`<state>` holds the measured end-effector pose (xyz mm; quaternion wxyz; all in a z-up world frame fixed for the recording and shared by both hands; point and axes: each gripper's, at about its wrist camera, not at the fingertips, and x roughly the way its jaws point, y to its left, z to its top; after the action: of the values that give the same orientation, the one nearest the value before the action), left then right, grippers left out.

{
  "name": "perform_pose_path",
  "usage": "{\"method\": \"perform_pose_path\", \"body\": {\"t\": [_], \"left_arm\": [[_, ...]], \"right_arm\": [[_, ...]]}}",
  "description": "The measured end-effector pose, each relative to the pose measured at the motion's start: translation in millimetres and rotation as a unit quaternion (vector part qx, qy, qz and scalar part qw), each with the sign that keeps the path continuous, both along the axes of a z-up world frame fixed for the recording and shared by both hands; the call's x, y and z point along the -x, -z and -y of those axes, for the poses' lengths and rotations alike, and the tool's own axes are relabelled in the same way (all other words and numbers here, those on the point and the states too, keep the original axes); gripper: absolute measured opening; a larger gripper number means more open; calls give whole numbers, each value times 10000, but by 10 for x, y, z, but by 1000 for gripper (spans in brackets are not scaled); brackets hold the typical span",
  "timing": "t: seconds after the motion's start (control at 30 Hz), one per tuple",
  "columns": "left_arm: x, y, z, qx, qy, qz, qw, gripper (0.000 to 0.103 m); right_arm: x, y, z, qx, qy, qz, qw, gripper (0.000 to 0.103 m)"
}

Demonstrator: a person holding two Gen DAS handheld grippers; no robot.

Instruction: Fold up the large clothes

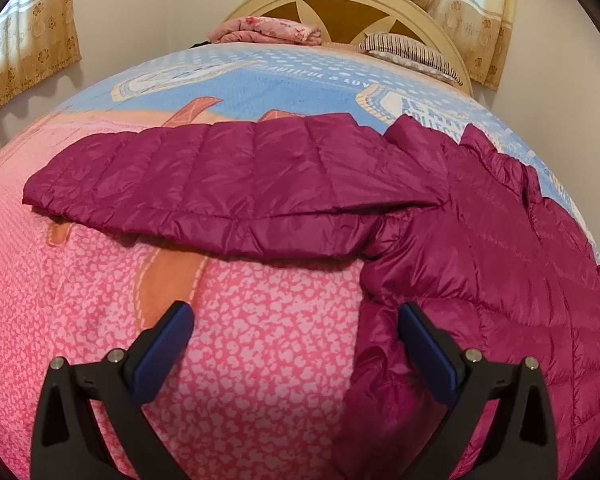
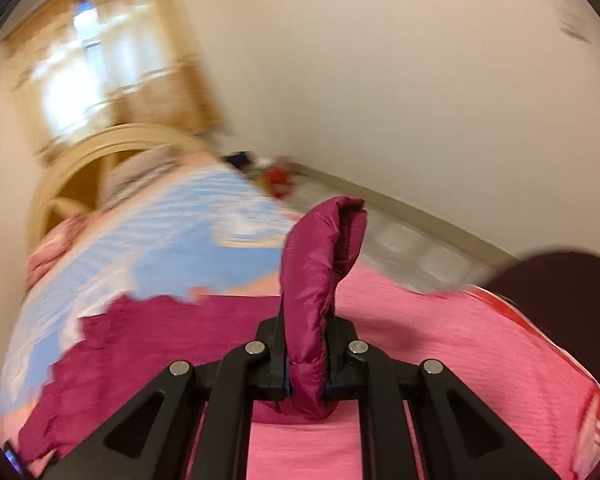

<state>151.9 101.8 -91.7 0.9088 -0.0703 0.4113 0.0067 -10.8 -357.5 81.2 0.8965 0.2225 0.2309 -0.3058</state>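
A magenta quilted down jacket [image 1: 480, 240] lies spread on the bed, with one sleeve [image 1: 220, 176] stretched out to the left. My left gripper [image 1: 296, 316] hangs open just above the pink sheet; its right finger [image 1: 424, 344] is beside the jacket's near edge, and nothing is between the pads. In the blurred right wrist view, my right gripper [image 2: 305, 344] is shut on a padded fold of the jacket [image 2: 320, 248]. That fold stands up past the fingertips. The jacket's body [image 2: 140, 340] trails below and to the left.
The bed sheet [image 1: 260, 380] is pink near me and blue further back. A folded floral blanket [image 1: 264, 30] and a striped pillow [image 1: 412, 50] lie by the cream headboard [image 1: 340, 4]. Beside the bed, small items [image 2: 276, 176] sit on the floor. A dark shape [image 2: 560, 280] is at the right.
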Motion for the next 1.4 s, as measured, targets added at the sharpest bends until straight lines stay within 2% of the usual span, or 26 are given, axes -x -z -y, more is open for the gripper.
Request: {"method": "perform_pose_path", "body": {"t": [0.1,0.27,0.37,0.47,0.57,0.63,0.67,0.7,0.77,0.8,0.87,0.93,0.97,1.03,1.07,1.1,1.13,1.17,1.23,1.33,1.37,1.4], "left_arm": [[9,-3,-17,99,6,41,9999,103],[27,-8,-59,253,11,110,9996,103],[40,-11,-88,364,17,153,9992,103],[56,-14,-114,469,26,209,9987,103],[78,-17,-170,664,15,269,9974,103],[69,-16,-158,656,18,257,9975,103],[69,-18,-154,643,18,257,9976,103],[66,-18,-149,635,18,256,9977,103],[60,-16,-153,642,23,247,9976,103],[59,-17,-159,657,23,249,9975,103],[52,-14,-161,659,25,247,9975,103],[47,-9,-159,647,28,238,9976,103],[47,-10,-160,644,28,238,9976,103],[49,-8,-159,643,29,237,9976,103],[49,-8,-158,638,30,234,9977,103],[47,-6,-156,628,30,230,9978,103],[43,-6,-150,611,31,223,9979,103],[39,-6,-144,583,30,209,9981,103],[25,-1,-129,530,30,185,9984,103],[14,-4,-112,451,33,145,9989,103],[12,-7,-102,414,36,129,9991,103],[7,-13,-87,357,47,107,9993,103]], "right_arm": [[-526,-247,-590,138,-909,180,9956,10],[-1352,-275,-1609,265,-2171,257,9755,10],[-1718,-33,-2163,117,-2706,136,9625,9],[-2114,373,-2665,217,-3034,-204,9524,10],[-2414,840,-2983,150,-3313,-516,9420,10],[-2473,1059,-3100,114,-3431,-537,9377,13],[-2502,1154,-3183,88,-3500,-641,9345,19],[-2592,1277,-3242,-91,-3689,-819,9258,35],[-2662,1434,-3207,-660,-4095,-704,9072,54],[-2680,1469,-3200,-943,-4220,-570,8999,56],[-2693,1462,-3179,-1115,-4298,-534,8944,61],[-2639,1360,-3095,-1385,-4444,-266,8846,61],[-2544,1264,-2993,-1478,-4442,48,8837,61],[-2338,1085,-2743,-1407,-4198,511,8952,61],[-2284,1046,-2628,-1219,-3986,457,9078,61],[-2258,1038,-2513,-898,-3765,142,9220,56],[-2246,1056,-2445,-689,-3670,-73,9276,48],[-2242,1104,-2393,-596,-3609,-246,9304,33],[-2256,1316,-2319,-777,-3564,-559,9294,32],[-2352,1695,-2446,-1141,-3742,-907,9158,30],[-2407,1840,-2512,-1153,-3742,-1069,9139,30],[-2440,1924,-2569,-1009,-3673,-1168,9172,30]]}}
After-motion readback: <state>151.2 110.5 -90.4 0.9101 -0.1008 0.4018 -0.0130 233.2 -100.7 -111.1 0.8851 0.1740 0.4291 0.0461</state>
